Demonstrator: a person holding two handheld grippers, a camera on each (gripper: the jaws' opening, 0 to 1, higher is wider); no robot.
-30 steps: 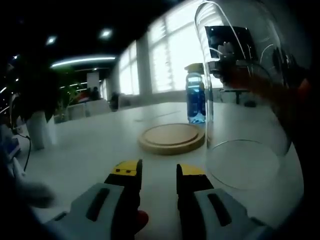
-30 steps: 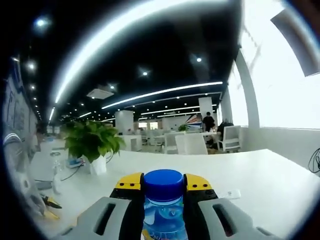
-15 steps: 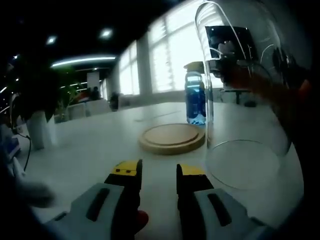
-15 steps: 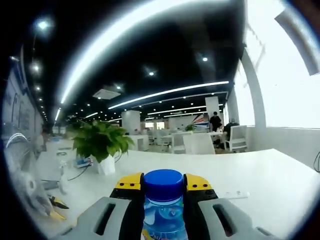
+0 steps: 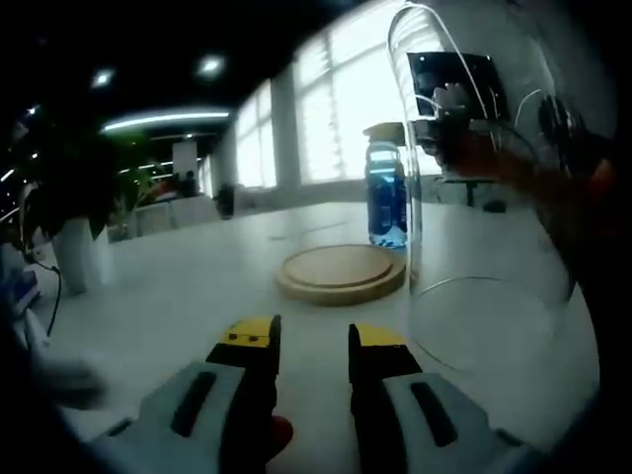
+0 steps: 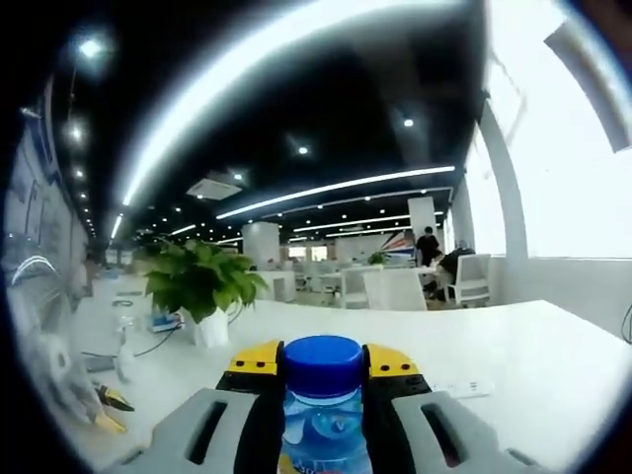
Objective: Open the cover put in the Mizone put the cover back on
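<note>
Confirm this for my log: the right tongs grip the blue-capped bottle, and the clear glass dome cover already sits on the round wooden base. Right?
Not quite. In the left gripper view the clear glass dome cover stands on the white table beside the round wooden base, which is bare. The right tongs do grip the blue-capped bottle.

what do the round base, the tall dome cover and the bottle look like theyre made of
Round flat base: pale wood, probably bamboo, matte.
Tall clear dome cover: glass or clear plastic; the window shows through.
Blue-capped bottle: clear plastic, glossy, held by the right hand-held gripper.
</note>
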